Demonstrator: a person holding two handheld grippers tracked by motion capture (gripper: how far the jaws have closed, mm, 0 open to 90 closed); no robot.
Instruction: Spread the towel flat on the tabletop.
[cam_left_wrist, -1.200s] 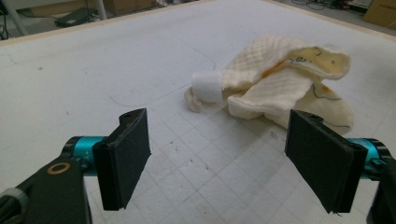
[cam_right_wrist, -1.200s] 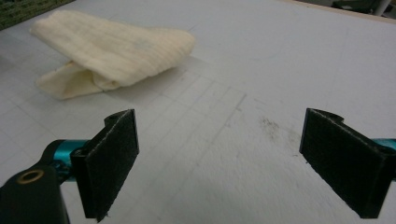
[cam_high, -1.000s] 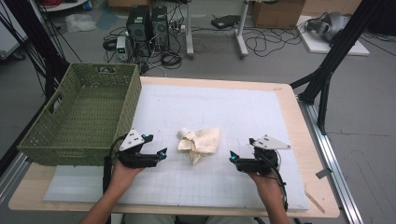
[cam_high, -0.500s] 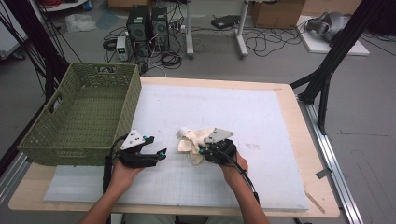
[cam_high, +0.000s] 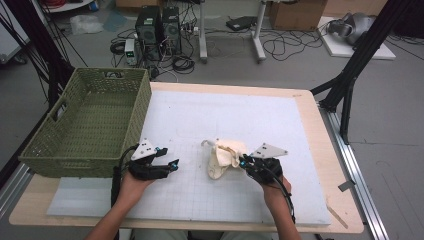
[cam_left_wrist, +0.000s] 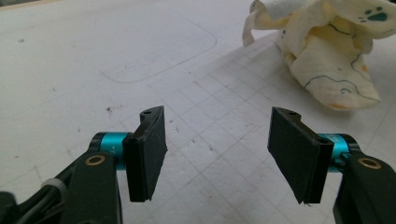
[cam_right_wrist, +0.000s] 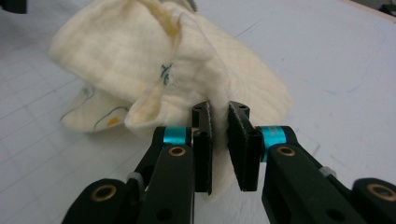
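A crumpled cream cloth (cam_high: 223, 157) with small printed marks lies on the white gridded mat (cam_high: 210, 115) near the middle front. My right gripper (cam_high: 243, 162) is at the cloth's right side. In the right gripper view its jaws (cam_right_wrist: 219, 116) are nearly together, pinching a raised fold of the cloth (cam_right_wrist: 140, 51). My left gripper (cam_high: 173, 164) rests on the mat to the left of the cloth and apart from it. Its jaws (cam_left_wrist: 217, 149) stand wide open with bare mat between them, and the cloth (cam_left_wrist: 331, 51) lies farther off at the upper right.
A green woven basket (cam_high: 137, 107) stands at the table's left side, just behind my left hand. The mat covers most of the wooden table (cam_high: 320, 150). Computers, cables and dark stand legs are on the floor beyond the table.
My right gripper swept left from the mat's right side to the cloth, shut on its edge, and has drawn back a little to the right with it. The left gripper stayed put.
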